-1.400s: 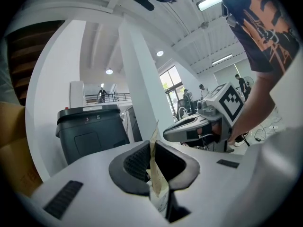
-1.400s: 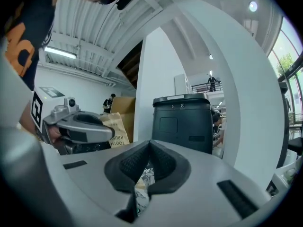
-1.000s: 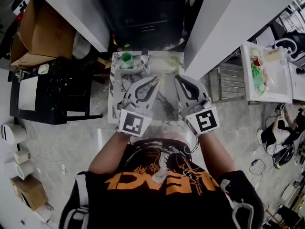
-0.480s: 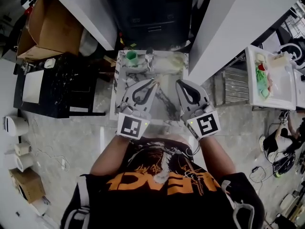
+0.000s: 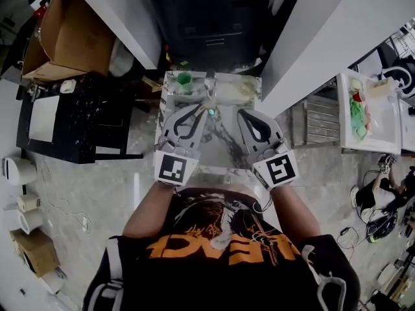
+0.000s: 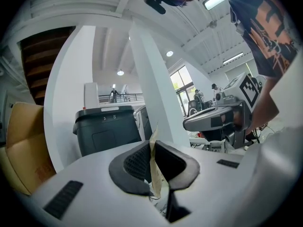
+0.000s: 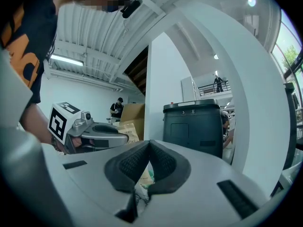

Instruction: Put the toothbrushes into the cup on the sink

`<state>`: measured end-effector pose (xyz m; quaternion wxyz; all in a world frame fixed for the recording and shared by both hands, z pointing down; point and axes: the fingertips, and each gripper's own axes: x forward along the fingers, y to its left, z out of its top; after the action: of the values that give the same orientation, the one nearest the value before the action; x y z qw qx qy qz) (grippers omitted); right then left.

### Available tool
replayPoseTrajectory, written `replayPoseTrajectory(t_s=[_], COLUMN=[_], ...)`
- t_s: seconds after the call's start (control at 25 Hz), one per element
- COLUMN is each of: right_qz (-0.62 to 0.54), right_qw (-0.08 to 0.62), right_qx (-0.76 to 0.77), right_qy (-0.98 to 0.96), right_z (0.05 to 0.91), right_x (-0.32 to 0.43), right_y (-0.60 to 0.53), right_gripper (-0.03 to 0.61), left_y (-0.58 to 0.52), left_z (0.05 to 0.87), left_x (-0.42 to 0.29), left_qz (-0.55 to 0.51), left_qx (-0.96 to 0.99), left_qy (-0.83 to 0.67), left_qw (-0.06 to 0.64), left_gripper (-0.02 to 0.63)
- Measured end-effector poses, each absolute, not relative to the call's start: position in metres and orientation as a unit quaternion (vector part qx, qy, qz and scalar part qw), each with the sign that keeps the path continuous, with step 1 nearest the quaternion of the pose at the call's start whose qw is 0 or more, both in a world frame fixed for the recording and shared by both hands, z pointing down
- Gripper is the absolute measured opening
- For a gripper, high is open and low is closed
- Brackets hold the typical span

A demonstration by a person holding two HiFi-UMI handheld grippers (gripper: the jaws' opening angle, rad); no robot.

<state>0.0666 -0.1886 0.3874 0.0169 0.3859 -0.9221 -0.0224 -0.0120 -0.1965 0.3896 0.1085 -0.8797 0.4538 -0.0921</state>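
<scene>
Workshop floor seen from above, with a marble-patterned sink top point(image 5: 225, 142) at the centre of the head view. The green cup point(image 5: 185, 79) stands at the top's upper left corner. Below and to the right of it, near but apart, is the teal head of a toothbrush point(image 5: 211, 112). The left gripper point(image 5: 207, 109) is clamped on this toothbrush; in its own view the pale handle point(image 6: 155, 171) stands pinched upright between the dark pads at the left gripper's tip point(image 6: 152, 144). The right gripper point(image 5: 242, 113), at the right of the top, has its jaws pressed together with nothing between them point(image 7: 149, 144). Further out are a cardboard box point(image 5: 61, 41) at upper left and a white table point(image 5: 368, 129) at the right edge. A dark bin point(image 7: 191, 124) appears behind the right gripper's jaws.
</scene>
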Motion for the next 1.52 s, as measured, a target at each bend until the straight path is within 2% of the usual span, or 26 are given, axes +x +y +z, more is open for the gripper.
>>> replayPoseTrajectory(t_s=[0.24, 0.52, 0.84, 0.92, 1.04, 1.52], right_qz=[-0.004, 0.008, 0.006, 0.004, 0.012, 0.021], right_qw=[0.027, 0.031, 0.036, 0.035, 0.069, 0.084], right_qx=[0.387, 0.378, 0.381, 0.387, 0.395, 0.451], right_qy=[-0.922, -0.925, -0.924, -0.922, -0.916, -0.889], right_z=[0.394, 0.398, 0.396, 0.394, 0.404, 0.413], right_x=[0.044, 0.015, -0.014, -0.016, -0.015, 0.005], right_y=[-0.205, -0.223, -0.237, -0.241, -0.247, -0.273], right_gripper=[0.014, 0.014, 0.014, 0.014, 0.014, 0.014], left_y=[-0.219, -0.257, -0.308, -0.323, -0.345, -0.376], left_z=[0.392, 0.405, 0.446, 0.458, 0.477, 0.572], left_x=[-0.048, -0.085, -0.132, -0.138, -0.144, -0.139], left_qz=[-0.076, -0.109, -0.116, -0.120, -0.135, -0.187], left_qx=[-0.877, -0.864, -0.848, -0.847, -0.848, -0.854], left_qy=[0.467, 0.481, 0.513, 0.514, 0.509, 0.485], left_qw=[0.089, 0.103, 0.071, 0.066, 0.065, 0.016], left_gripper=[0.051, 0.051, 0.051, 0.051, 0.051, 0.051])
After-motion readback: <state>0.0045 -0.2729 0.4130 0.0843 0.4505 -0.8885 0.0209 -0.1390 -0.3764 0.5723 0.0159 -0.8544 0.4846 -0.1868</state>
